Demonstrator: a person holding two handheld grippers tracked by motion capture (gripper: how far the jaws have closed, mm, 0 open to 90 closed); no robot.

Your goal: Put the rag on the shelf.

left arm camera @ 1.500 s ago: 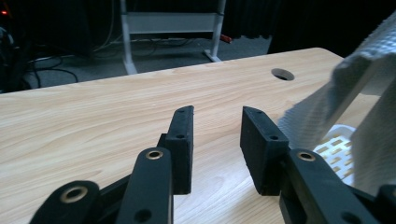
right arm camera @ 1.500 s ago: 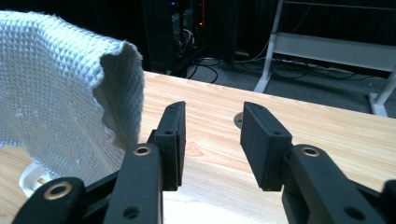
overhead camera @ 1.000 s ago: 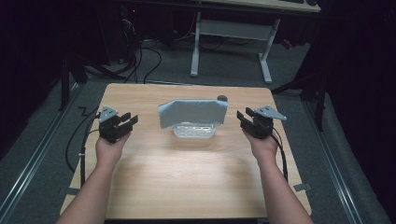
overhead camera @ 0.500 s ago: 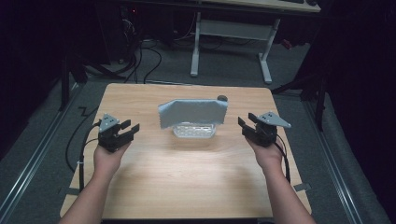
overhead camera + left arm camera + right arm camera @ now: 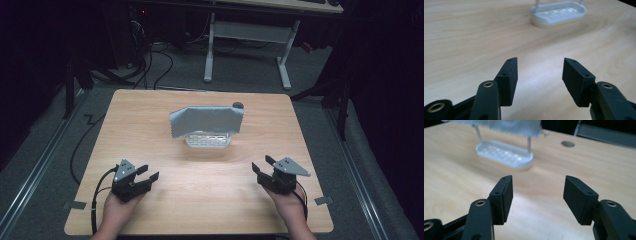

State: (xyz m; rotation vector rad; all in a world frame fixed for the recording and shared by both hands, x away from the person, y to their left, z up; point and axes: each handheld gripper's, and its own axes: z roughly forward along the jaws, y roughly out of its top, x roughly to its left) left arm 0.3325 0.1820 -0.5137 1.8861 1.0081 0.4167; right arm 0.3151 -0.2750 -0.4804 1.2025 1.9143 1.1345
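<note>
A grey-blue cloth [image 5: 206, 121] hangs over a small white rack with an oval base [image 5: 208, 140] near the middle of the wooden table [image 5: 200, 200]. The rack base [image 5: 558, 13] lies far ahead in the left gripper view, and the base [image 5: 504, 153] with the cloth's lower edge [image 5: 499, 125] appears in the right gripper view. My left gripper [image 5: 149, 173] is open near the front left, empty. My right gripper [image 5: 260, 164] is open near the front right, also empty. Both sit well short of the rack.
A small dark round thing [image 5: 238, 105] sits behind the cloth's right end; a round hole in the table [image 5: 567, 143] is visible in the right gripper view. Cables [image 5: 95, 195] trail off the table's left edge. A desk frame [image 5: 250, 35] stands beyond the far edge.
Both grippers have drawn back toward the table's front edge, away from the rack. Their jaws stay open. The cloth and rack have not moved.
</note>
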